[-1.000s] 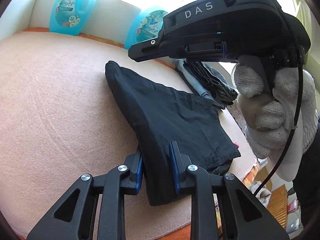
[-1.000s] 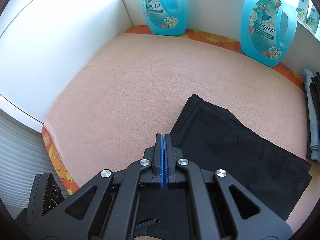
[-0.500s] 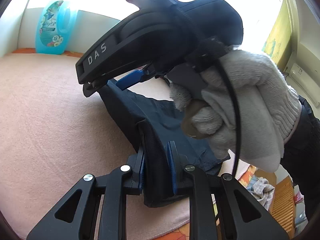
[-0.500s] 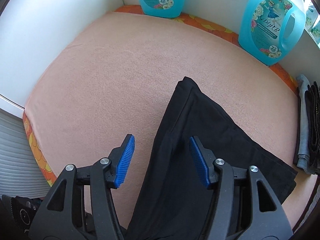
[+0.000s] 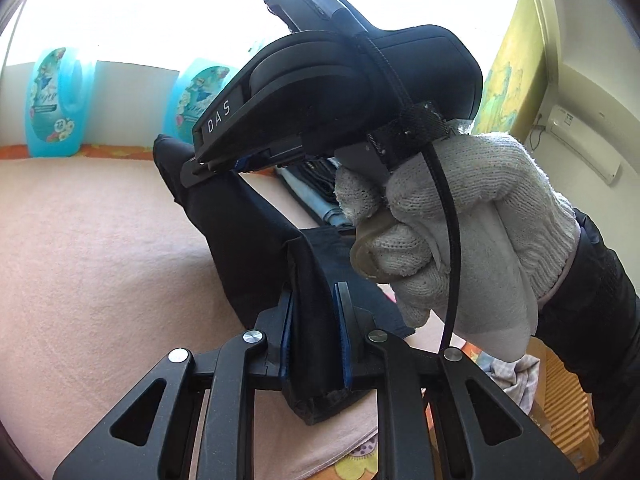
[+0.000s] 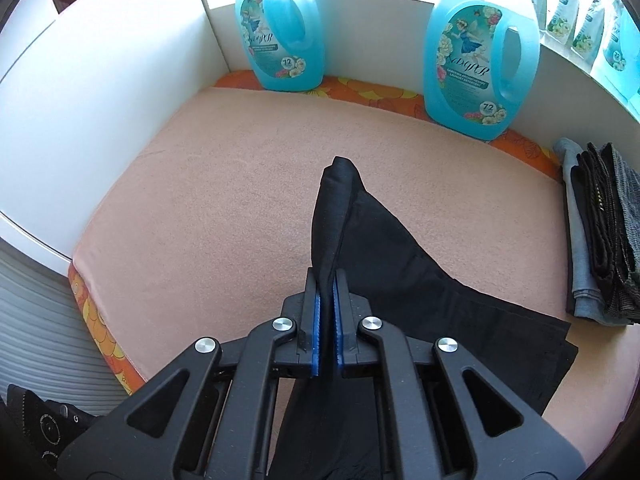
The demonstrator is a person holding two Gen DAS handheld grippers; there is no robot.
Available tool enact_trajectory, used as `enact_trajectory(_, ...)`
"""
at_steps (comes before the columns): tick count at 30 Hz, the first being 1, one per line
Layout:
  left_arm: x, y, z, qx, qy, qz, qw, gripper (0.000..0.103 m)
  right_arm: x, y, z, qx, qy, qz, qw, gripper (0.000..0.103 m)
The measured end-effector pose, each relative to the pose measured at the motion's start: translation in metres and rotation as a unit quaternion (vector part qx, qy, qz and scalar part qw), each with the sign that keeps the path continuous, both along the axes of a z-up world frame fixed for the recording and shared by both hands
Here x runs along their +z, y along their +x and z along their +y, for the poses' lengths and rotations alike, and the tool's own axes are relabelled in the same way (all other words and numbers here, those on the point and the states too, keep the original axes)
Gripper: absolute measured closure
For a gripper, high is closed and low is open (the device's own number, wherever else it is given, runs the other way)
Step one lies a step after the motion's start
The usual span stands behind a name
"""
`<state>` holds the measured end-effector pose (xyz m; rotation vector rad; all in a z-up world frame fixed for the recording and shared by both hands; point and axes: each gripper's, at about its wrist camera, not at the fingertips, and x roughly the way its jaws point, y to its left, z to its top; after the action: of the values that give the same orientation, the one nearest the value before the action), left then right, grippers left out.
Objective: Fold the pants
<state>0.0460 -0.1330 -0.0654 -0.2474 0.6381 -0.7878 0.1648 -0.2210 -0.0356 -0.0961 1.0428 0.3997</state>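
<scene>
Both grippers are clamped on the black pants (image 6: 384,248), which lie partly lifted off the pink towel (image 6: 224,208) in the middle of the table. Right gripper (image 6: 327,320): its jaws have just closed, blue pads pinching a raised fold of the pants, fabric between them running up to a peak toward the far side. Left gripper (image 5: 314,340): jaws clenched on a thick bunched edge of the pants at the near end, cloth filling the gap between the pads. In the left wrist view a white-gloved hand (image 5: 452,232) holds the right gripper's handle, black sleeve (image 5: 592,288) behind it, cable hanging down in front. Rest of the pants spreads flat to the right on the towel. Two blue detergent bottles (image 6: 284,36) stand at the far edge against the white wall. A stack of folded clothes (image 6: 600,232), grey and dark, sits at the far right, apart from the pants.
</scene>
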Motion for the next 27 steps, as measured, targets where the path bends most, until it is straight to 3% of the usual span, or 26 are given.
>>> enact_trajectory(6,0.016,-0.004,-0.04,-0.042,0.012,-0.025,0.9988,0.087,0.022,-0.015,-0.061,-0.04,0.03,-0.031,0.998,0.098)
enact_trajectory(12,0.017,0.002,-0.091,-0.088,0.022,-0.027,0.9955,0.087,0.019,-0.027,-0.134,-0.087,0.056,-0.041,0.994,0.098)
enact_trajectory(18,0.016,0.015,-0.147,-0.127,0.049,-0.018,0.9906,0.085,-0.011,-0.037,-0.212,-0.133,0.092,-0.033,0.986,0.099)
enact_trajectory(21,0.012,0.018,-0.164,-0.148,0.061,-0.007,0.9871,0.07,-0.032,-0.037,-0.239,-0.148,0.104,-0.021,0.983,0.099)
enact_trajectory(27,0.0,0.003,-0.147,-0.165,0.08,0.015,0.9829,0.069,-0.073,-0.03,-0.269,-0.156,0.119,-0.009,0.98,0.099)
